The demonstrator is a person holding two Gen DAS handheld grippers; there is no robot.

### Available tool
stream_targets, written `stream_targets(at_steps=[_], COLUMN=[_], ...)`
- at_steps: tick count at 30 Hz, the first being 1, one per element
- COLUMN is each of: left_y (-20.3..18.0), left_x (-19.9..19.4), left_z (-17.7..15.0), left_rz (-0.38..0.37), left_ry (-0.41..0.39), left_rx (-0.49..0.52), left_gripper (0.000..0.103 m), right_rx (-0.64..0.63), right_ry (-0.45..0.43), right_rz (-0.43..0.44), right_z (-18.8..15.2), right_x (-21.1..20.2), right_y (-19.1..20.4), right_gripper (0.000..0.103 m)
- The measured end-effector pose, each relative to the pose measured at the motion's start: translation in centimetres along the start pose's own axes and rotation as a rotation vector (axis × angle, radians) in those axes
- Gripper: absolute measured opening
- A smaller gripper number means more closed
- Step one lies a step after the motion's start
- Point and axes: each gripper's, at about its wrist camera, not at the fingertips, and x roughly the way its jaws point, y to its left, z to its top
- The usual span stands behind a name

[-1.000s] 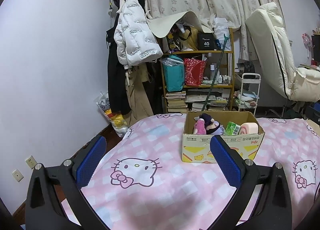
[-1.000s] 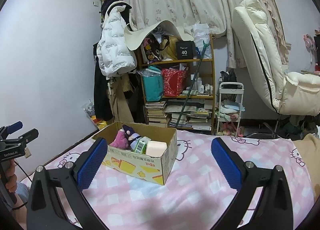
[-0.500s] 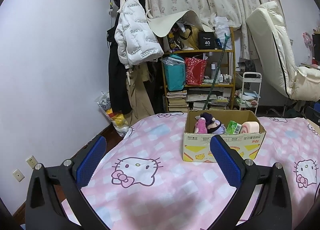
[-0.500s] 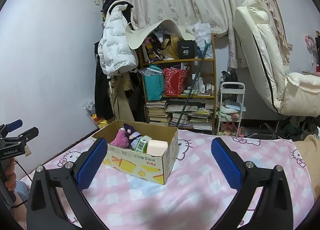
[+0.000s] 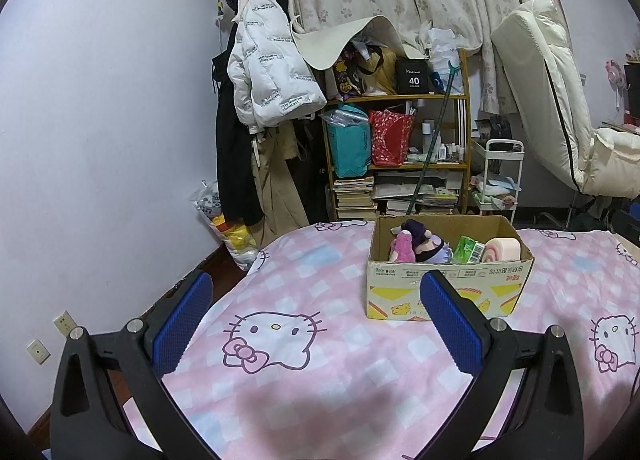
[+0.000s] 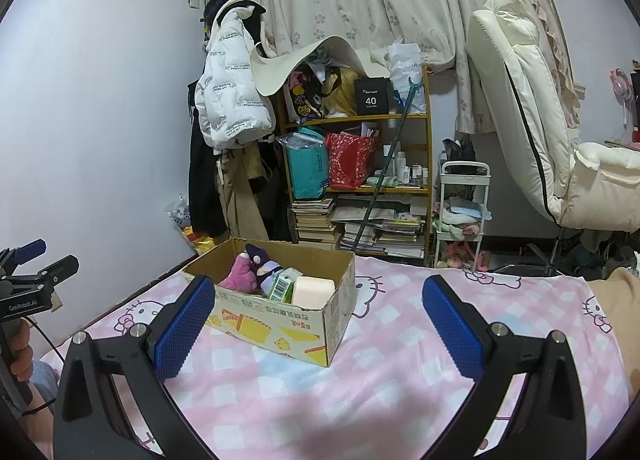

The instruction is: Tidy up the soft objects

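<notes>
The left gripper [image 5: 316, 300] is spread wide, grasping nothing, above the pink bedspread [image 5: 320, 360]. The right gripper [image 6: 318, 304] is likewise released and empty. Ahead of both, beyond their fingertips, sits the cardboard box [image 6: 308, 324], holding a pink plush [image 6: 240, 278], a purple plush [image 6: 264, 266], a green packet [image 6: 282, 286] and a pink sponge [image 6: 312, 292].

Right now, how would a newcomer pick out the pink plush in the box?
On the pink bedspread stands an open cardboard box. The pink plush sits at its left end against a dark purple doll; it alone is solid magenta, unlike the green packet and pale sponge.
</notes>
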Motion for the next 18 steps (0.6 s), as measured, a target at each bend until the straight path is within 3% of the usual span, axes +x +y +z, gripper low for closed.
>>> stream_targets(at_steps=[18], left_y=[-0.05], left_x=[-0.1], left_z=[0.12], left_rz=[0.003], left_ry=[0.0], left_rx=[0.008], left_gripper=[0.102], right_rx=[-0.001], right_ry=[0.0], right_rz=[0.0], right_z=[0.03], right_x=[0.1], right_y=[-0.41], right_gripper=[0.103])
